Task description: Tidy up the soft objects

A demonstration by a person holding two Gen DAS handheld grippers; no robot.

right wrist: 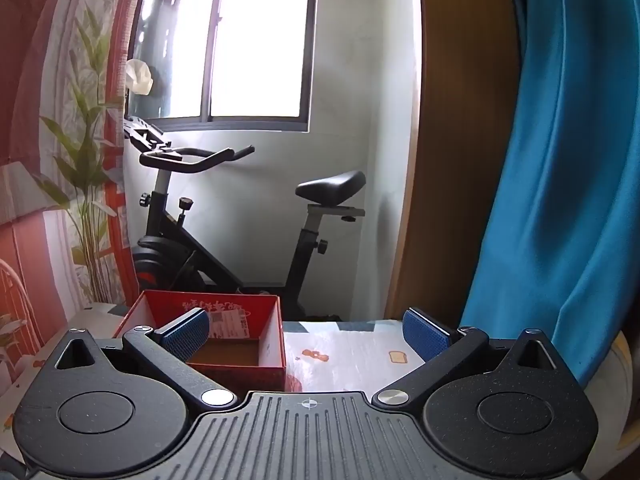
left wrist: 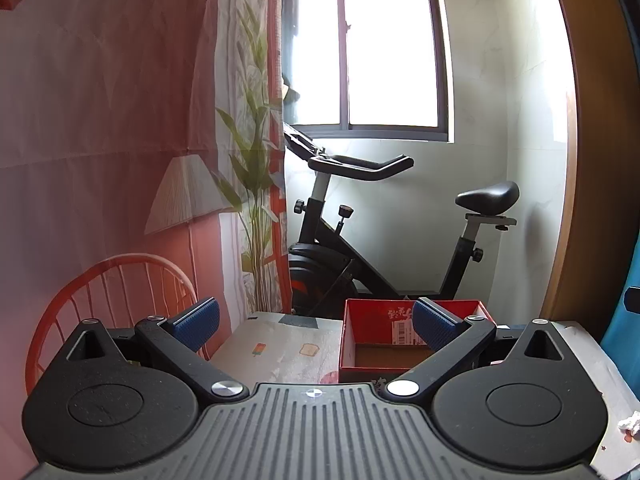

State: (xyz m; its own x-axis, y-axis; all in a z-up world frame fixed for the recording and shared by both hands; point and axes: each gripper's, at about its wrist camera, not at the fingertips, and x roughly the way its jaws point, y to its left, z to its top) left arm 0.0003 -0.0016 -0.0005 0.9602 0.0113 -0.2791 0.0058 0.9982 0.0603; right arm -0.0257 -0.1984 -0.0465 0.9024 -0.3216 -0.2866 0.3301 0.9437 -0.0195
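My own tools fill the lower part of both views and hide most of the tabletop (left wrist: 280, 344) near me, so I cannot see what lies right under them. At the right edge of the left view a small white crumpled thing (left wrist: 630, 424) sits on the tabletop, cut off by the frame; I cannot tell whether it is tissue or cloth. Print on the box wall is too small to read.

The red cardboard box (left wrist: 400, 336) stands open on the tabletop, its brown floor showing bare where I can see it, though my pads cover part of the inside. From the left view it sits ahead and a little right; from the right view it sits ahead and left, with patterned tabletop bare beside it.

My left tongs (left wrist: 316, 324) are spread wide with nothing between the blue pads. My right tongs (right wrist: 306, 334) are spread wide too, holding nothing.

A blue cloth (right wrist: 560, 200) hangs at the right. Behind the tabletop stands an exercise bike (left wrist: 380, 240) under a bright window (left wrist: 384, 48).
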